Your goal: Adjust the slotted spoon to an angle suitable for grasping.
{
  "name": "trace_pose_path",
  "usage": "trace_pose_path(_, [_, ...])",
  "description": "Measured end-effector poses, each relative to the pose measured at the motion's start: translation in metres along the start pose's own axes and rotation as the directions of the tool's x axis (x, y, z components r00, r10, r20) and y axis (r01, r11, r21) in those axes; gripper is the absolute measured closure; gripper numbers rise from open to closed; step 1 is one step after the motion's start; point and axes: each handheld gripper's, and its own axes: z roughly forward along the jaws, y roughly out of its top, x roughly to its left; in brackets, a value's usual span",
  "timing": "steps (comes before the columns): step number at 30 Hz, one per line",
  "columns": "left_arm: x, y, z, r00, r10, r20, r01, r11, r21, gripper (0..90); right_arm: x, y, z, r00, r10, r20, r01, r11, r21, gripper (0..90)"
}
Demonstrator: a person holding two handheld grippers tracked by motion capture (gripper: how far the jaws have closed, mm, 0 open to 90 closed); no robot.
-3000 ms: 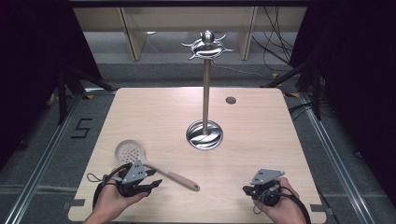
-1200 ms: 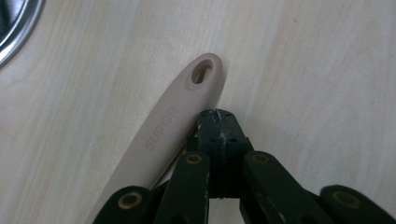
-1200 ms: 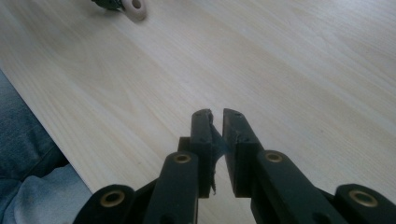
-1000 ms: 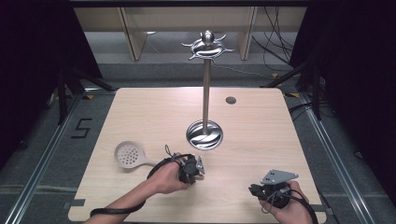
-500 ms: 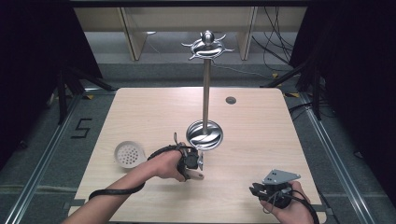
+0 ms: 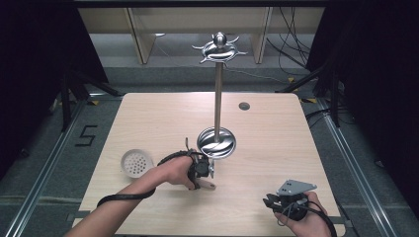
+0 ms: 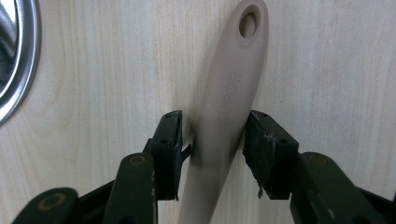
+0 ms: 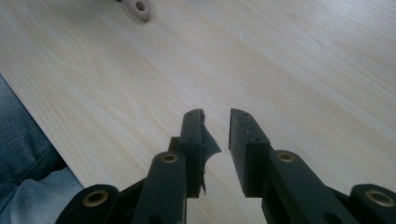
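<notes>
Skimmer (image 6: 148, 167) lies flat on the table (image 6: 276, 133), just in front of the stand's round base (image 6: 216, 143): perforated white bowl (image 6: 135, 162) to the left of that base, handle running rightward, its holed end (image 7: 247, 23) in front of the base. Left gripper (image 6: 202, 170) sits over the handle (image 7: 219, 140), just in front of the base; jaws straddle the handle, one pad each side, a thin gap visible at the left pad, right pad at the handle's edge. These jaws have just been opening, then easing inward slightly. Right gripper (image 8: 216, 116) is well to the right of the base, near the table's front edge, jaws narrowly parted, nothing between them, having just been opening.
</notes>
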Motion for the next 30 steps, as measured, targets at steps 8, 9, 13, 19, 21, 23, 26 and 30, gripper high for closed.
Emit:
trace_pose_path(8, [-0.001, 0.006, 0.000, 0.9981, 0.061, 0.013, -0.061, 0.9965, 0.057, 64.0, 0.001, 0.000, 0.000, 0.9999, 0.016, -0.005, -0.016, 1.000, 0.008, 75.1])
trace_pose_path(9, [-0.002, 0.007, 0.000, 0.9974, 0.072, 0.007, -0.072, 0.9953, 0.064, 64.6, 0.001, 0.000, -0.001, 0.9999, 0.016, -0.005, -0.016, 1.000, 0.008, 75.1])
trace_pose_path(13, [-0.007, 0.011, 0.000, 0.9901, 0.139, -0.020, -0.137, 0.9860, 0.095, 66.8, 0.001, 0.000, -0.001, 0.9999, 0.012, -0.005, -0.012, 1.000, 0.007, 75.1])
trace_pose_path(19, [-0.011, 0.008, -0.001, 0.9890, 0.139, -0.052, -0.134, 0.9876, 0.082, 68.2, 0.001, 0.001, -0.001, 0.9999, 0.011, -0.007, -0.011, 1.000, 0.008, 74.8])
trace_pose_path(21, [-0.011, 0.006, -0.004, 0.9897, 0.126, -0.068, -0.122, 0.9907, 0.059, 68.3, 0.001, 0.000, -0.001, 0.9999, 0.015, -0.006, -0.015, 1.000, 0.006, 74.6])
trace_pose_path(23, [-0.010, 0.004, -0.009, 0.9909, 0.108, -0.080, -0.106, 0.9938, 0.034, 68.3, 0.001, 0.000, 0.000, 0.9999, 0.014, -0.003, -0.014, 1.000, 0.005, 74.3])
trace_pose_path(26, [-0.008, 0.000, -0.021, 0.9918, 0.084, -0.096, -0.084, 0.9964, 0.005, 68.4, 0.000, 0.000, 0.001, 1.0000, 0.002, 0.001, -0.002, 1.000, -0.005, 74.0])
trace_pose_path(30, [-0.005, -0.008, -0.035, 0.9919, 0.046, -0.119, -0.053, 0.9970, -0.057, 68.4, 0.000, 0.000, 0.001, 1.0000, 0.002, 0.003, -0.002, 1.000, -0.007, 73.6])
